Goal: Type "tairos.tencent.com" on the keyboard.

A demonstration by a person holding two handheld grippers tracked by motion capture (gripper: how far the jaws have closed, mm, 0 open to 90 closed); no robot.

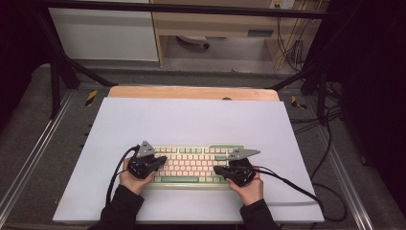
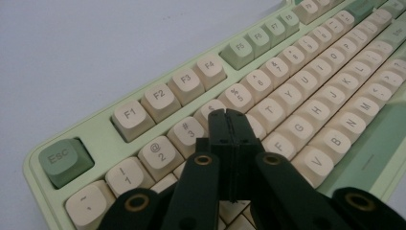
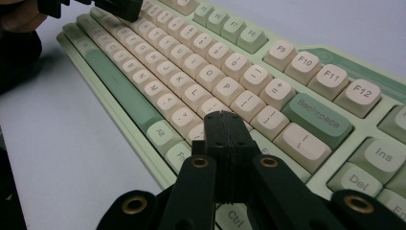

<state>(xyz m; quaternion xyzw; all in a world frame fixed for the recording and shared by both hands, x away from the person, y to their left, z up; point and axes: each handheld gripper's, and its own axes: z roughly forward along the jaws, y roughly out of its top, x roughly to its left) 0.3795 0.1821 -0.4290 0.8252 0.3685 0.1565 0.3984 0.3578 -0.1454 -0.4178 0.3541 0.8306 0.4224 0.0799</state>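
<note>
A pale green keyboard (image 1: pixel 196 165) with cream keys lies on a white mat near the front of the table. My left gripper (image 1: pixel 164 160) is shut with nothing between its jaws, its tips low over the left part of the keys. In the left gripper view the closed tips (image 2: pixel 226 115) sit over the number row and the keys below it on the keyboard (image 2: pixel 95 129). My right gripper (image 1: pixel 216 169) is also shut and empty. Its tips (image 3: pixel 224 117) hang over the keys at the lower right of the letter block, near the Backspace key (image 3: pixel 318 117). Whether either tip touches a key I cannot tell.
The white mat (image 1: pixel 191 120) covers a wooden tabletop (image 1: pixel 191 92). Cables (image 1: pixel 330 143) trail off the right side, and one runs from each gripper toward the front edge. Metal rails (image 1: pixel 28 158) flank the table. A cabinet (image 1: pixel 105 33) stands behind it.
</note>
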